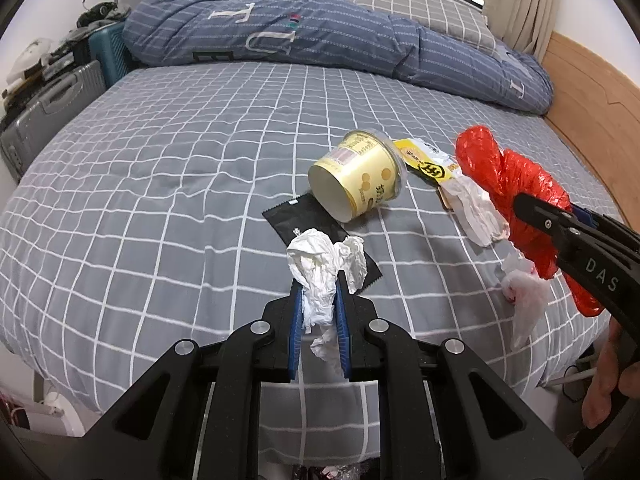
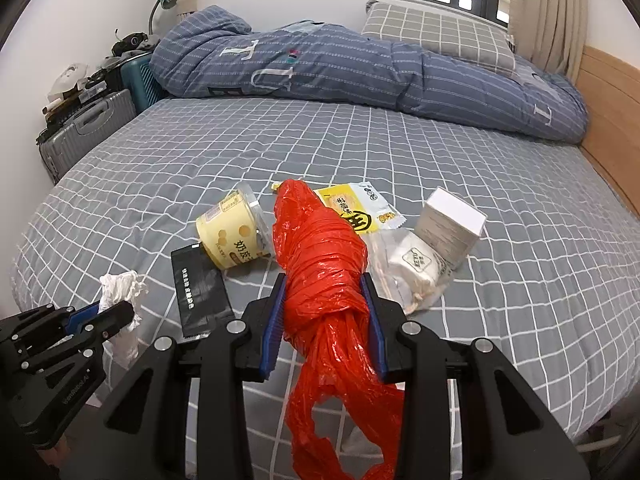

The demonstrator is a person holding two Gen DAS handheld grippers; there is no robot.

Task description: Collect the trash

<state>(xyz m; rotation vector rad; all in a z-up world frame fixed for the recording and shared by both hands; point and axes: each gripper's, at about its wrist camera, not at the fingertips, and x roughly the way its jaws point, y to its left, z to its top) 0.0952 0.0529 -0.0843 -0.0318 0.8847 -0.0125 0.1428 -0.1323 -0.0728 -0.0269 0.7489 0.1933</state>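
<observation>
A: Step? We have the left gripper (image 1: 318, 300) clamped on a crumpled tissue (image 1: 324, 264), the right gripper (image 2: 324, 312) clamped on a red plastic bag (image 2: 320, 248), both above the bed's (image 1: 160, 152) near edge.

B: So carry-off. We see no bin; next needs a drop spot. The yellow cup (image 1: 360, 176), black sachet (image 1: 288, 216) and yellow wrapper (image 2: 352, 208) lie mid-bed, the white box (image 2: 452, 224) towards the headboard side.

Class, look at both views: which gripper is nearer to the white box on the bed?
Right. The right gripper sits just in front of the white box; the left gripper is far off, beyond the black packet.
</observation>
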